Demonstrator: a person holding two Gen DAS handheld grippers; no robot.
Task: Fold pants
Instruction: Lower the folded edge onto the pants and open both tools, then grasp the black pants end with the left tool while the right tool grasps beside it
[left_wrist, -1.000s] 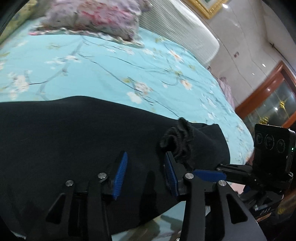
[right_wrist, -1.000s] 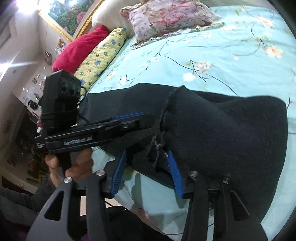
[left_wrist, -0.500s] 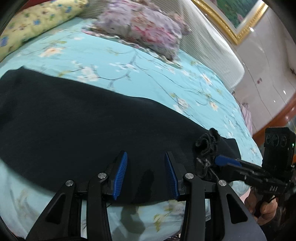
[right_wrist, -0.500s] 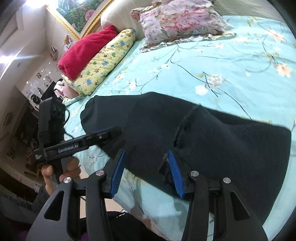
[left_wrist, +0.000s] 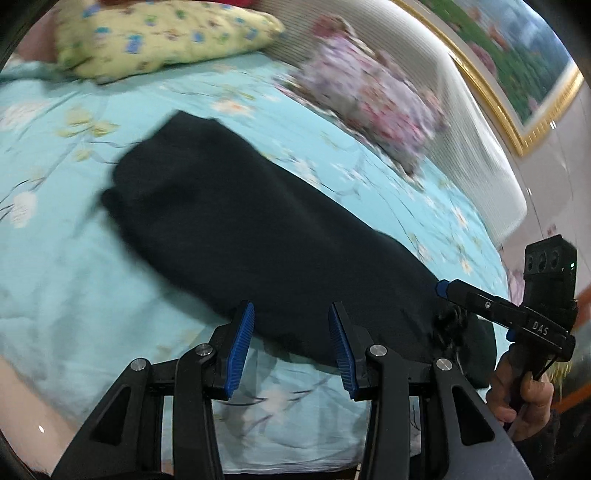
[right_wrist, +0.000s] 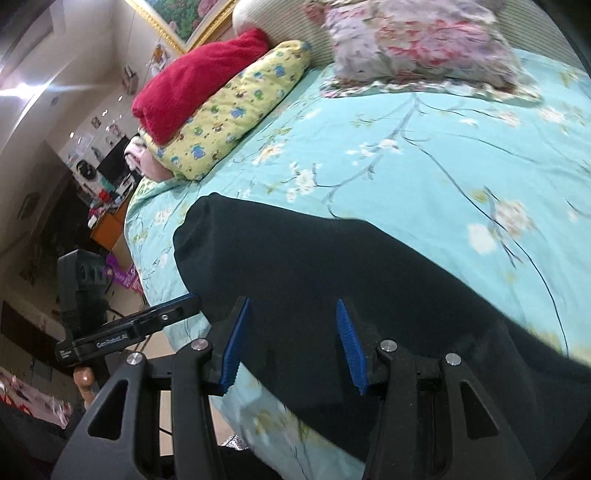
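Ahead of my left gripper (left_wrist: 291, 345) | black pants (left_wrist: 258, 236) now lie flat on the bed (left_wrist: 74, 266), bunched cuff released | both jaws spread, empty; right gripper (right_wrist: 291, 341) likewise | next fold.

A bed (right_wrist: 424, 155) in turquoise floral cover carries black pants (right_wrist: 332, 273) along its near edge and pillows (right_wrist: 236, 107) by the headboard
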